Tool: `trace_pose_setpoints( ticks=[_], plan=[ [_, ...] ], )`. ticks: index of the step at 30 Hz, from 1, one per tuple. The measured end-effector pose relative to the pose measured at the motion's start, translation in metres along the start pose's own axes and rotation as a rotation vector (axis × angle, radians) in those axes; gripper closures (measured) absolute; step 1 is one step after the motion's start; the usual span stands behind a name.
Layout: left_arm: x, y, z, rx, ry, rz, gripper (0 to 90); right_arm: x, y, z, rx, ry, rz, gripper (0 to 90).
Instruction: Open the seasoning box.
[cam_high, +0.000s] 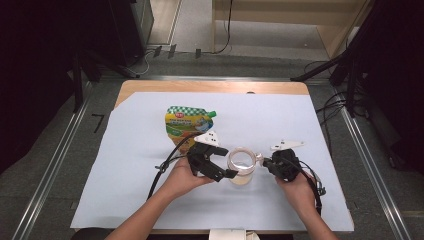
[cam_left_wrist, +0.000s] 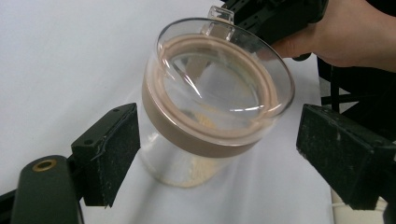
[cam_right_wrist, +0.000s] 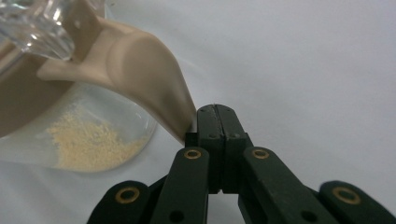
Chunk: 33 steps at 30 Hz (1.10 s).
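- Working the rig remotely, I had one clear jar (cam_high: 242, 170) standing on the white-covered counter (cam_high: 125, 165), between my two tongs.
- The left tongs (cam_left_wrist: 217, 154) were spread wide, one pad on either side of the jar's body, neither touching it.
- The right tongs (cam_right_wrist: 216, 122) were pressed together, their tips against the beige lid tab (cam_right_wrist: 140, 65); whether they actually pinched it I could not tell.
- I judged the jar light, rigid and slick, with only a little yellow powder (cam_right_wrist: 88, 142) inside; the tan lid band (cam_left_wrist: 196, 140) looked the surest place to grip.
- Count: one jar, one clear lid (cam_left_wrist: 219, 79), one green-topped spout pouch (cam_high: 187, 122) behind.
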<state>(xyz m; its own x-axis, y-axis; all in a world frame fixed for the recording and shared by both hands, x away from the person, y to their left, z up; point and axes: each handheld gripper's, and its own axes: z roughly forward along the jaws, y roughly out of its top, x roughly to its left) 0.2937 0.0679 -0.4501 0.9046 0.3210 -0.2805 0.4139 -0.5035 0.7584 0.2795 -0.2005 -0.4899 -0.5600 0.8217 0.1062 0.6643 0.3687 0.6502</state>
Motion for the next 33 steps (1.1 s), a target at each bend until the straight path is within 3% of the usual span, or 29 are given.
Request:
trace_pose_setpoints(
  ticks=[8, 13, 18, 22, 25, 33],
  plan=[
    [-0.002, -0.003, 0.003, -0.001, 0.019, 0.015, 11.6, 0.015, 0.003, 0.005, 0.004, 0.028, -0.051, 90.0],
    [-0.004, -0.006, 0.01, 0.016, 0.043, 0.028, 9.2, 0.016, 0.003, 0.005, 0.003, 0.032, -0.033, 90.0],
    [-0.007, -0.006, 0.014, -0.015, 0.074, 0.08, 9.0, 0.018, 0.003, 0.006, -0.001, 0.027, -0.04, 90.0],
    [-0.007, -0.007, 0.017, -0.027, 0.079, 0.083, 8.6, 0.019, 0.003, 0.006, 0.0, 0.023, -0.043, 90.0],
    [-0.01, -0.008, 0.016, -0.043, 0.101, 0.113, 10.0, 0.018, 0.004, 0.006, 0.002, 0.023, -0.043, 90.0],
    [-0.013, -0.005, 0.013, -0.044, 0.125, 0.122, 10.8, 0.017, 0.004, 0.004, -0.016, 0.034, -0.029, 90.0]
  ],
)
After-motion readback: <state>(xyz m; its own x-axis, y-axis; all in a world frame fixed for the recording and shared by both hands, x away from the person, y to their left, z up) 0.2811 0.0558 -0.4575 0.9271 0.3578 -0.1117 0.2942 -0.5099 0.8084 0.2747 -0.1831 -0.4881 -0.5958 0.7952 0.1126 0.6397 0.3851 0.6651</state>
